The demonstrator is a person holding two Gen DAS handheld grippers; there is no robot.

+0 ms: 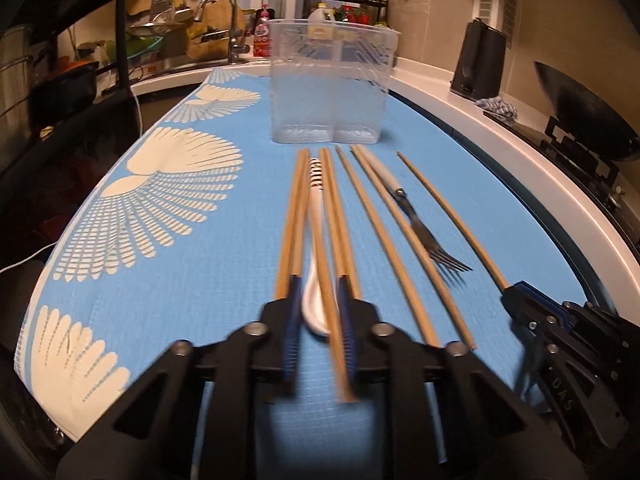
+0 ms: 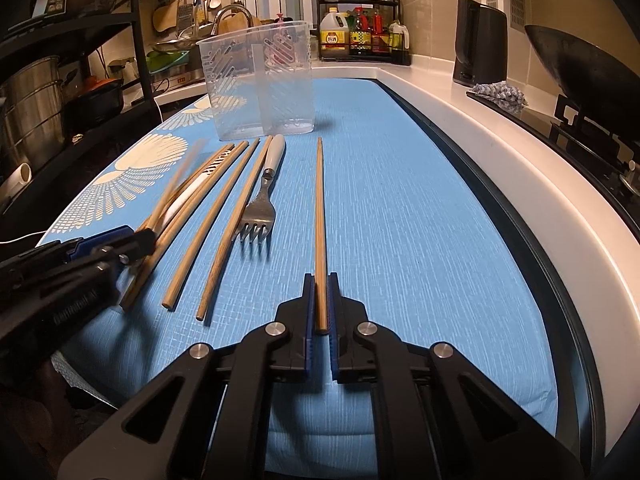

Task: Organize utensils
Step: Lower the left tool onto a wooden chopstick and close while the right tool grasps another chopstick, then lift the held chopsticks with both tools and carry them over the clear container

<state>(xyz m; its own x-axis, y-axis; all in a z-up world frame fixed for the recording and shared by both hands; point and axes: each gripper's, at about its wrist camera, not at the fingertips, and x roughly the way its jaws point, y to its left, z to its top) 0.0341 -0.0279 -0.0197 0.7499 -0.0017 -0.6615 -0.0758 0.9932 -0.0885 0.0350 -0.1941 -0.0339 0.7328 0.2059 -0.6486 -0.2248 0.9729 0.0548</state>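
Right tool [image 2: 319, 306]: narrowed around the near end of a lone chopstick [image 2: 319, 216]; a firm grip is probable, not certain.
Left tool [image 1: 320, 320]: part-open, straddling one chopstick and the spoon [image 1: 316, 216] bowl; nothing clamped, as far as shows.
Progress: barely begun; the clear bin [image 1: 330, 80] at 12 o'clock looks empty, and chopsticks, spoon and fork [image 2: 260, 200] lie on the surface [image 2: 400, 220].
Views: the right one shows the fork tines clearly; the left one shows the spoon bowl.

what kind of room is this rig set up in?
Almost certainly a home kitchen: a sink faucet behind the blue mat, a rack of sauce bottles on the counter, and a wok on the stove.
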